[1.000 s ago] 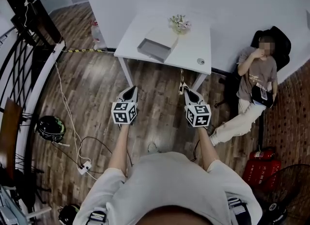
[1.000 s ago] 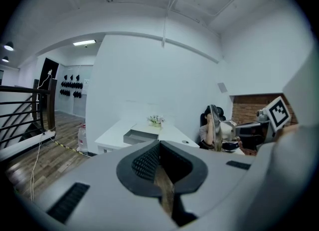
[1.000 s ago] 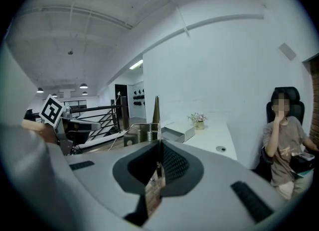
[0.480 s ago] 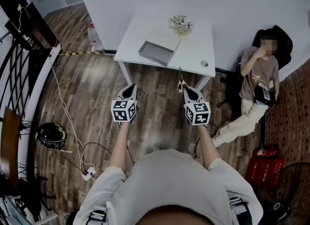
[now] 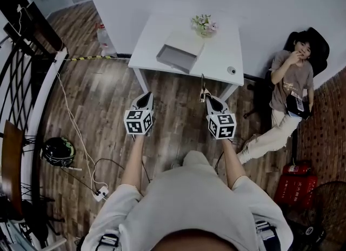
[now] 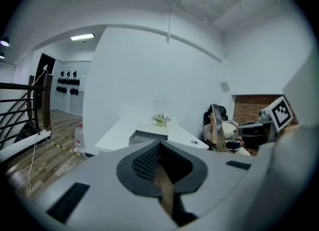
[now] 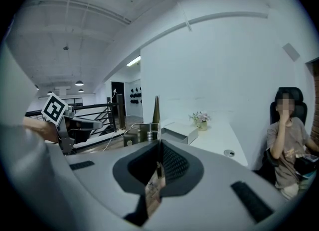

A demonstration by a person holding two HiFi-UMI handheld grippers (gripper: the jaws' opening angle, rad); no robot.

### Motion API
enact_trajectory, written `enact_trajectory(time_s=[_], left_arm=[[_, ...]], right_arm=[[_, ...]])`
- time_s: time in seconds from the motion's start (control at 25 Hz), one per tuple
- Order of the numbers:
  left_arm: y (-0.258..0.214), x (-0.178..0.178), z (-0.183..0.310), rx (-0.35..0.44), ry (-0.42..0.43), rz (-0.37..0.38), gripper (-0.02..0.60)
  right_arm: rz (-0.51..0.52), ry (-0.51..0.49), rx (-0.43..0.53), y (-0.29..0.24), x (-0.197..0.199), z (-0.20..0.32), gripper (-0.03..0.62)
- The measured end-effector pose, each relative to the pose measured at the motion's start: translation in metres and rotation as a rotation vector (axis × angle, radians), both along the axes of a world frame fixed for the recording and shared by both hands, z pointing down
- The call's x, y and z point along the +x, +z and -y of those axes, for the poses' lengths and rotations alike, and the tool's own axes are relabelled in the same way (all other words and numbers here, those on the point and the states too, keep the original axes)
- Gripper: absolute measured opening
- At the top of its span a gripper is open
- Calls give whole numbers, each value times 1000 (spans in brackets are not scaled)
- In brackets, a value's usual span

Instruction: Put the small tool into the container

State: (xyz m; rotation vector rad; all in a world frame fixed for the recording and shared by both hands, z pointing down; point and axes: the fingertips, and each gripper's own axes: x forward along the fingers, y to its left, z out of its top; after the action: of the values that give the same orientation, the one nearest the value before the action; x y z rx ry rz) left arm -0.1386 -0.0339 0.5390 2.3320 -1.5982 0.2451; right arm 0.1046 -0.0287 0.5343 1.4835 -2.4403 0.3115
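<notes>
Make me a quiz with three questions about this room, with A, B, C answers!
1. Where is the box?
A. on the table
B. under it
C. held in the air

2. What colour is the table?
A. red
B. white
C. black

3. How is the right gripper?
A. wide open
B. shut on nothing
C. shut on the tool

Answers:
1 A: the box sits on the tabletop by the flowers.
2 B: its top and legs show white.
3 C: its jaws are together and the tool sticks out of them.
</notes>
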Motion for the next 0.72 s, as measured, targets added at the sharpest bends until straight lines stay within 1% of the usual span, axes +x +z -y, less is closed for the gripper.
enact_trajectory(time_s=[0.48, 0.72], left_arm=[[5, 2, 7, 5, 1, 5, 9], [7, 3, 25, -2, -2, 13, 9]], right_arm=[[2, -4, 11, 4, 1, 8, 2], [13, -5, 4, 9, 0, 26, 2]])
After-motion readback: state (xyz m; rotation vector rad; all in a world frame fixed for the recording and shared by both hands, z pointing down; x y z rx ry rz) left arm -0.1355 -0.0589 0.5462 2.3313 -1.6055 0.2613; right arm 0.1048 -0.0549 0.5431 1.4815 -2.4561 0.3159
